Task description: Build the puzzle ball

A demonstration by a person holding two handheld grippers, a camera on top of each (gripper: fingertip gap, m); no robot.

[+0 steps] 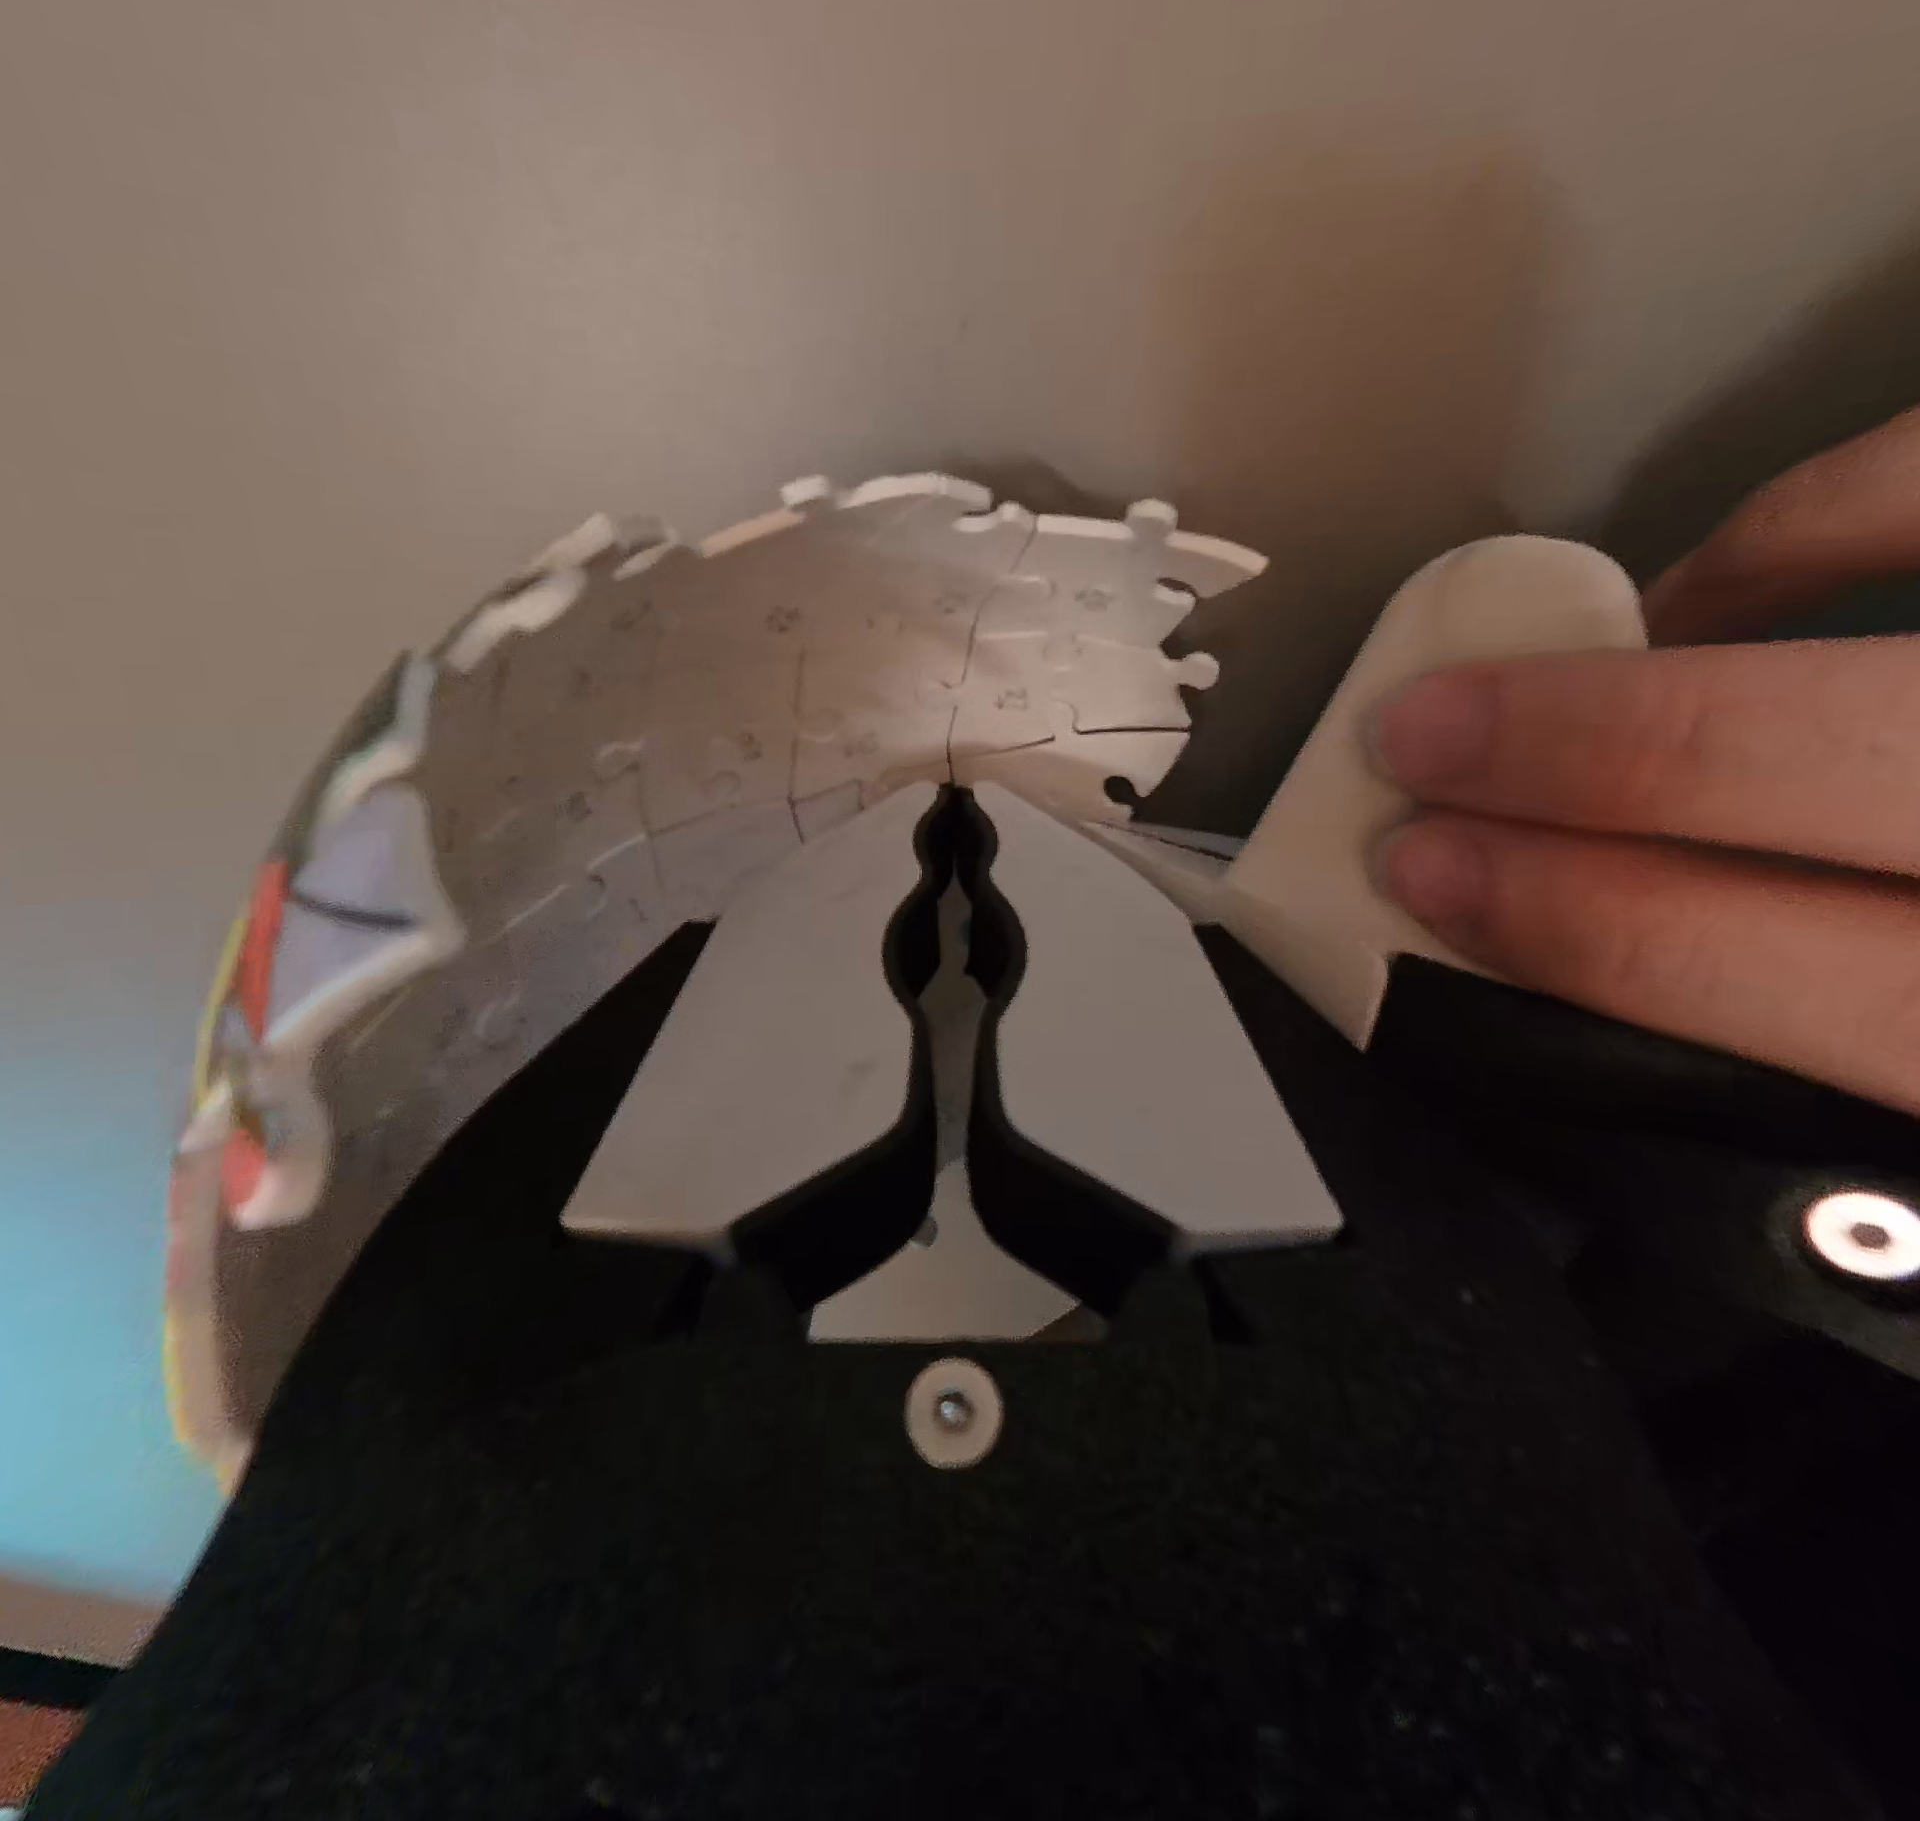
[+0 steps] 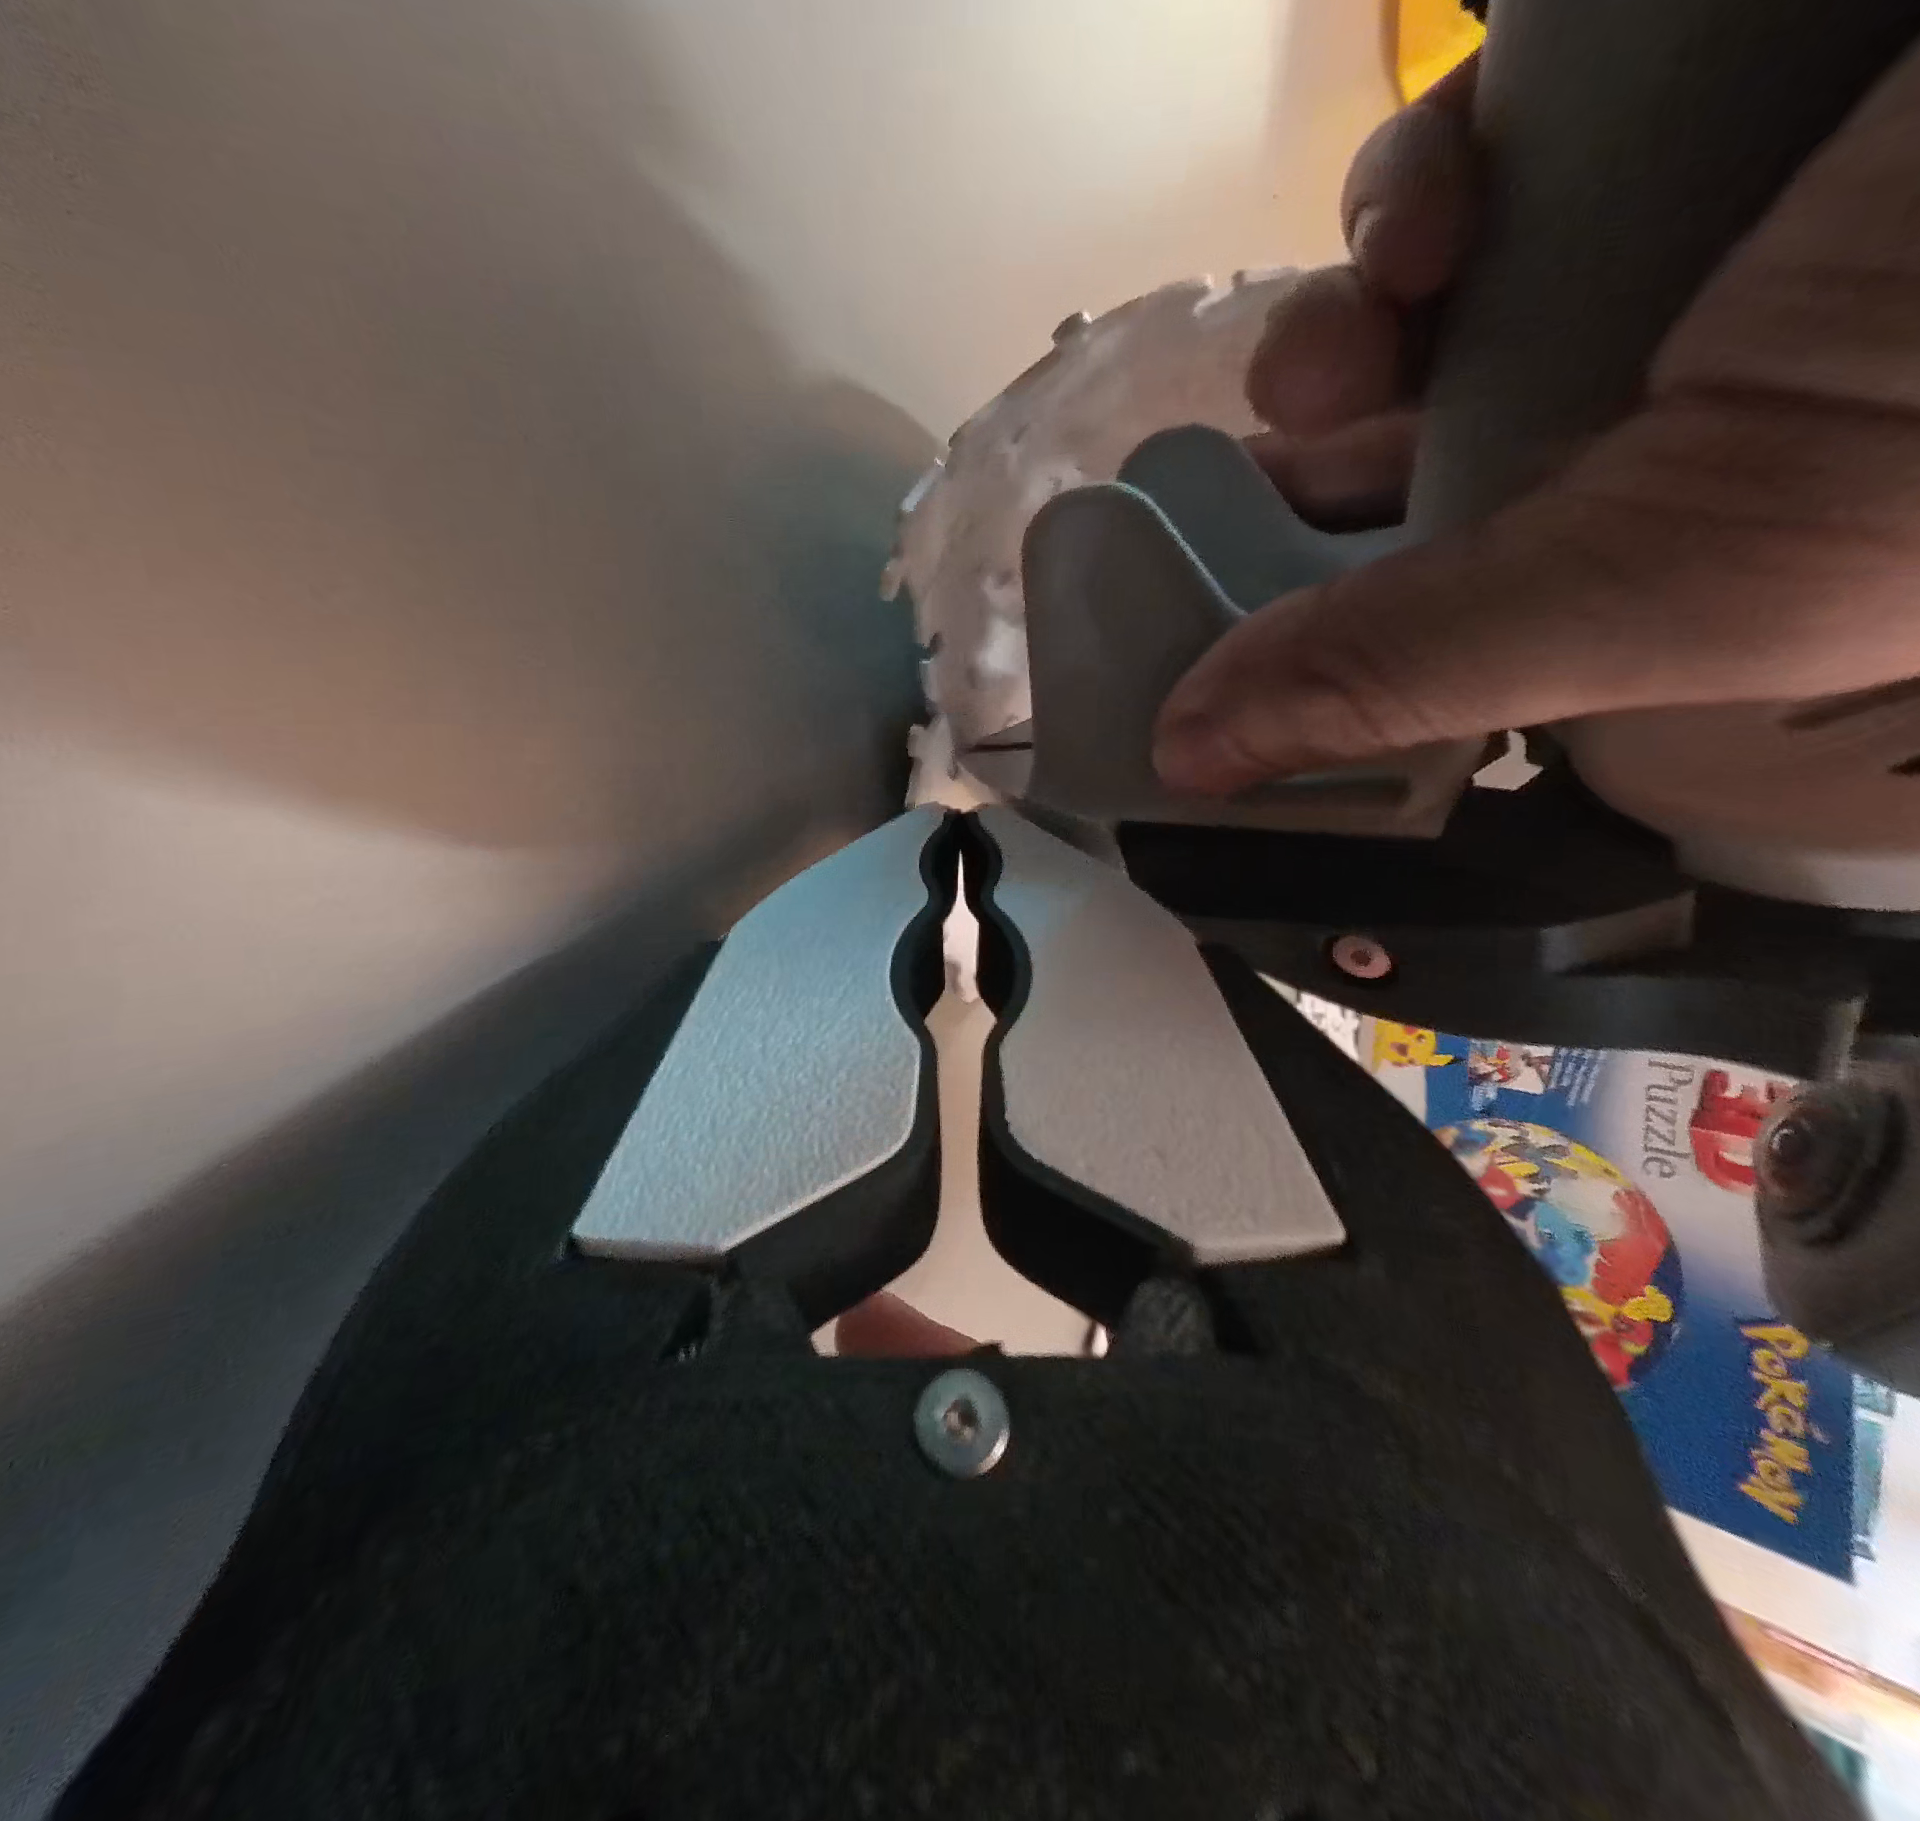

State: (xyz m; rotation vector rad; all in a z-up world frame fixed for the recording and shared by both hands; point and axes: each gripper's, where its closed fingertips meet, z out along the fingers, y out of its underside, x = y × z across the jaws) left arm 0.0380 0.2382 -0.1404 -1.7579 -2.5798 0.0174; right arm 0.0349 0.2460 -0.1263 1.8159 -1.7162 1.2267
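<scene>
The part-built puzzle ball is a curved shell of joined pieces, its white inner side facing me and its coloured outer side at the left. My left gripper is shut on the shell's lower rim and holds it up in the air. In the right wrist view the shell shows white, half hidden behind the left gripper's grey handle. My right gripper is shut, its tips right below the shell's rim. A small white bit shows in the gap between its fingers; I cannot tell whether it is gripped.
A hand on the right gripper's white handle is close on the right. Another hand holds the left gripper. The blue puzzle box lies at the lower right. A pale wall fills the background. My left and right fingertips are right by each other.
</scene>
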